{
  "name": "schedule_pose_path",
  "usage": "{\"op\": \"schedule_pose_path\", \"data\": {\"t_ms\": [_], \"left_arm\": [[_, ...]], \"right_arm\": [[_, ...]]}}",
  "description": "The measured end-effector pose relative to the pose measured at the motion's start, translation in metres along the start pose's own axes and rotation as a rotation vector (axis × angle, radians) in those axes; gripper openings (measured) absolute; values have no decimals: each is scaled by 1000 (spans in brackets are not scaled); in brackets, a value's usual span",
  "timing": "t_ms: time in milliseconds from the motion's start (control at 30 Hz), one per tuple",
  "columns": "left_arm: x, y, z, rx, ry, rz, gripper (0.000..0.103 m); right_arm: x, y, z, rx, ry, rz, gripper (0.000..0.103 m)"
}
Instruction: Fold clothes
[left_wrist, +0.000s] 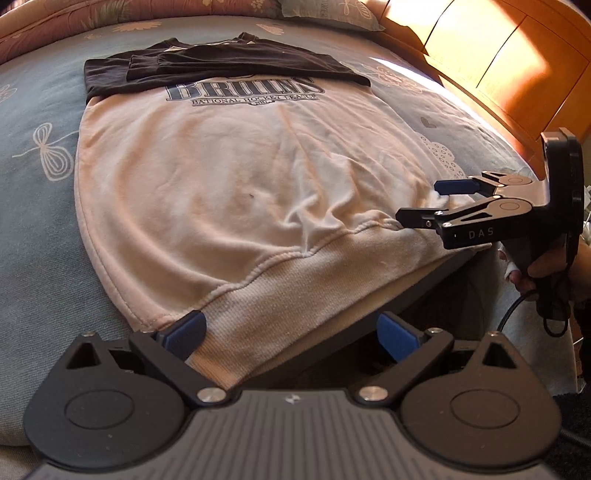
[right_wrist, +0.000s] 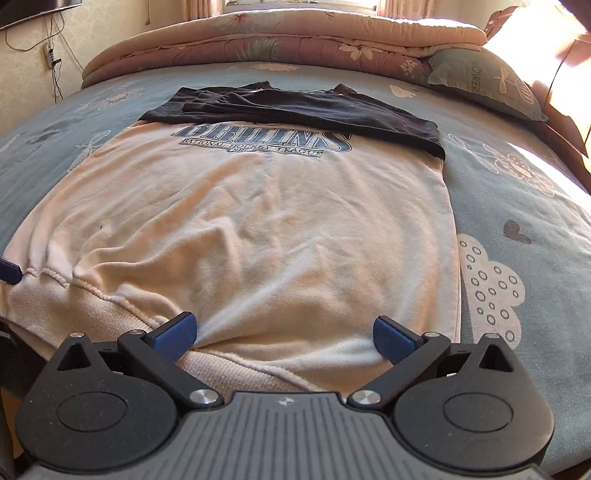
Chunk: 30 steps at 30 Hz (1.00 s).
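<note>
Black and blue-padded, the left gripper (left_wrist: 291, 332) hangs at the near hem of a cream sweatshirt (left_wrist: 229, 177), its 2 fingers spread wide with the ribbed waistband (left_wrist: 266, 306) lying between them; whether the left pad touches the cloth is hard to tell, and nothing is clamped. In the right wrist view the right gripper (right_wrist: 284, 330) is likewise wide open over the same waistband (right_wrist: 229, 365), close to the sweatshirt's right corner, gripping nothing. From the left wrist view the right gripper (left_wrist: 424, 201) shows side-on at the bed's edge, its fingers parted around a rumpled bit of hem, with a hand (left_wrist: 543, 266) on its handle. The sweatshirt (right_wrist: 258, 229) lies flat, front up, on a grey-blue bedsheet (right_wrist: 517, 206) printed with bows and flowers, its hem hanging slightly past the mattress edge. Farther up, dark print reads "BRUINS" (right_wrist: 258, 134). The 2 black sleeves (right_wrist: 295, 107) are folded across the chest. Beyond them lie a rolled pink floral quilt (right_wrist: 258, 44) and a pillow (right_wrist: 487, 81), beside a sunlit wooden headboard (left_wrist: 498, 55).
</note>
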<state>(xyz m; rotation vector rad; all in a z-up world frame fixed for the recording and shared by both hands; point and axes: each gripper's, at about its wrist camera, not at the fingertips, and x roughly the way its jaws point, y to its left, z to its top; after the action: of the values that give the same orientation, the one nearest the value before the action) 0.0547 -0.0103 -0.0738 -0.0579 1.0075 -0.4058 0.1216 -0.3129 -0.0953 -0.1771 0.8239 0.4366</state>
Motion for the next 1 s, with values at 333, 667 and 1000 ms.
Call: {"op": "schedule_pose_path", "data": {"t_ms": [333,667,1000], "left_arm": [[33,-15,42,84,-16,-139,98],[9,-7,26,11,-4,-230,99],[45,17,55,-270,-50,-405,99]], "right_arm": [[-6,21,12,-120,-4,67,103],[-24,24,-19,-186,10,89,103],[-2,47,14,-186,-107,127,103]]}}
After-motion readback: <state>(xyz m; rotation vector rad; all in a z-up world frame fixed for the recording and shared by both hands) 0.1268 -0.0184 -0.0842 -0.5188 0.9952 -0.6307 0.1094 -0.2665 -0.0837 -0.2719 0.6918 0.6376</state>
